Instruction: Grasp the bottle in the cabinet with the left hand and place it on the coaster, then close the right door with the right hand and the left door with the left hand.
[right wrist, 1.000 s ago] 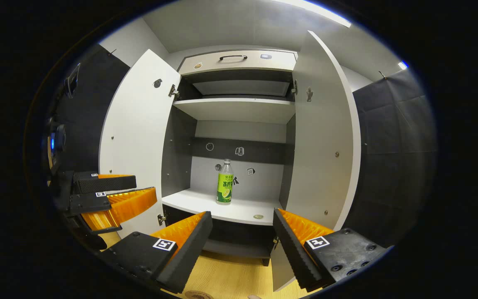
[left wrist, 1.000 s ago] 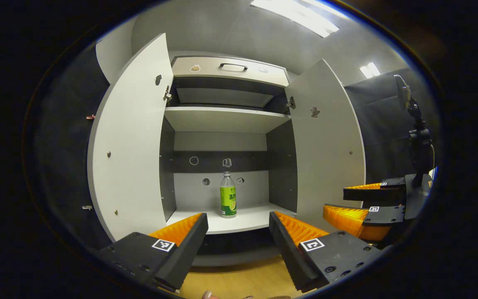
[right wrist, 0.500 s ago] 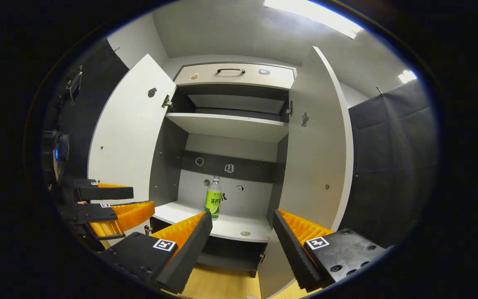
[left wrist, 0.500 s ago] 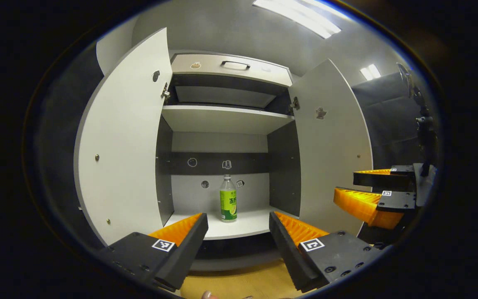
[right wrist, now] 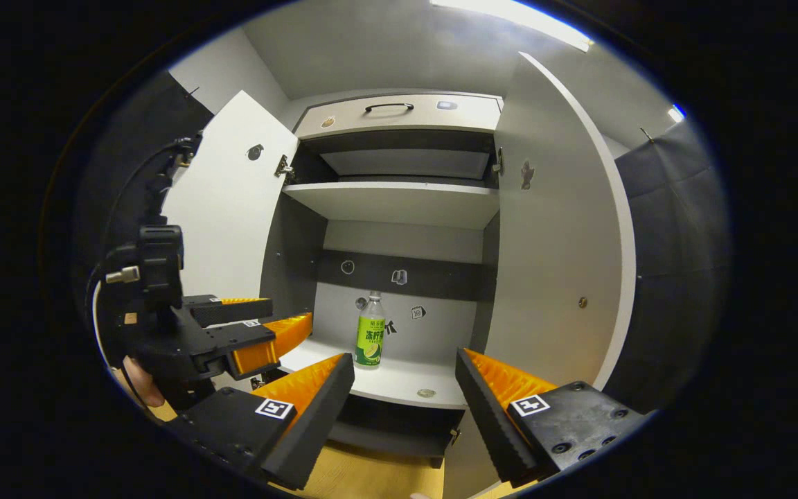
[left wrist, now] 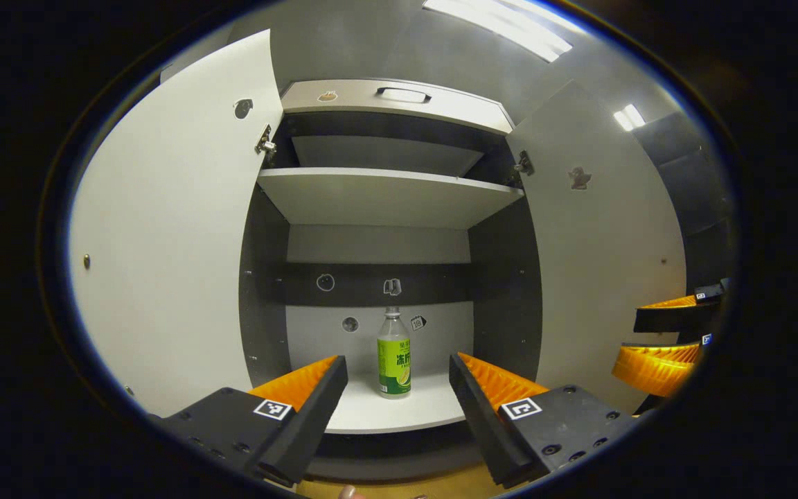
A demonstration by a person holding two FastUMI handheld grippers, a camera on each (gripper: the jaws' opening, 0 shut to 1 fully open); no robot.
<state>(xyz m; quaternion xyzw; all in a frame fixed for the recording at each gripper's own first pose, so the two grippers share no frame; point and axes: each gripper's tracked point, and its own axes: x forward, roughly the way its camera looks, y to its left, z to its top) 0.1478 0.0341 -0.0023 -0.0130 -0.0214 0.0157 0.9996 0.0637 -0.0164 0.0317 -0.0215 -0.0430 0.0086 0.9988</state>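
The left gripper and right gripper both gape wide, holding nothing, short of the bottle standing upright on the cabinet's lower shelf between both open doors.

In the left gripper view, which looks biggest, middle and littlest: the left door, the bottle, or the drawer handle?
1. left door, though it is nearest the camera.
2. bottle.
3. drawer handle, though it sits farther up and away.

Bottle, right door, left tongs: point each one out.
bottle (left wrist: 394,360), left gripper view, on its label.
right door (right wrist: 555,242), right gripper view, on its inner face.
left tongs (left wrist: 397,388), left gripper view, midway between the fingertips.
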